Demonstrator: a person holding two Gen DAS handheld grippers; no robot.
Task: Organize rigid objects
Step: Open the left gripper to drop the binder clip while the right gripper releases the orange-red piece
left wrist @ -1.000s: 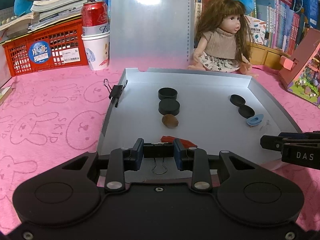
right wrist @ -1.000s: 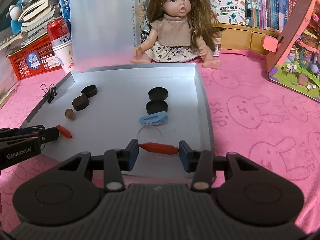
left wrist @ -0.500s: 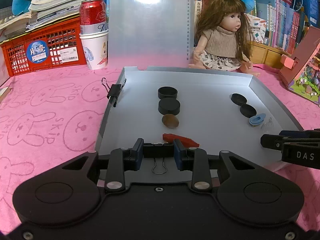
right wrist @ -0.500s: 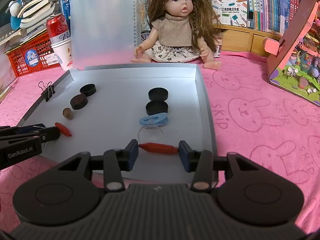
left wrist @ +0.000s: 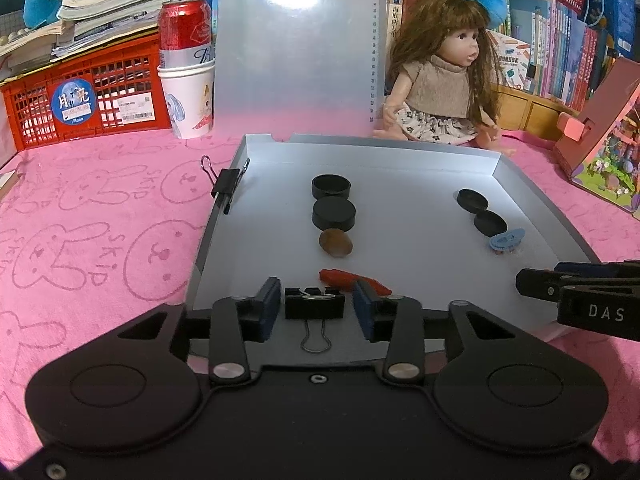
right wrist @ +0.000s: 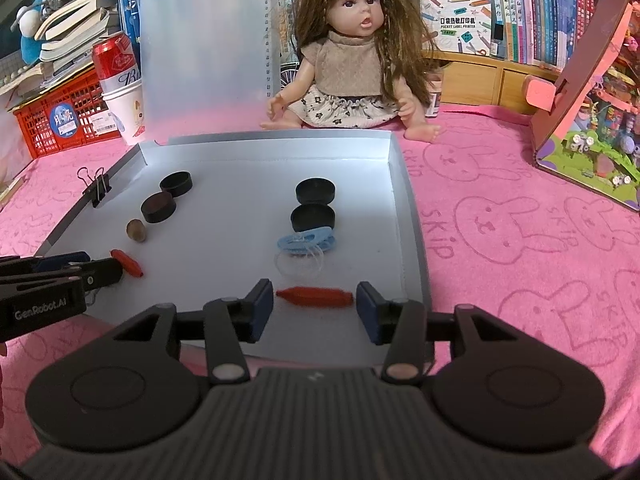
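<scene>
Pink cloth is spread under a grey tray [left wrist: 532,200]. On its near edge a black binder clip [left wrist: 314,303] is left unpinched between the opening left gripper [left wrist: 316,309]; a red capsule [right wrist: 315,297] is likewise released between the opening right gripper [right wrist: 315,309].

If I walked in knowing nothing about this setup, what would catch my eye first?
Probably the doll sitting on the pink cloth behind a shallow grey tray. In the tray lie two rows of small things, mostly black caps. Up close, the left gripper is opening around a black binder clip, and the right gripper is opening around a red stick.
</scene>
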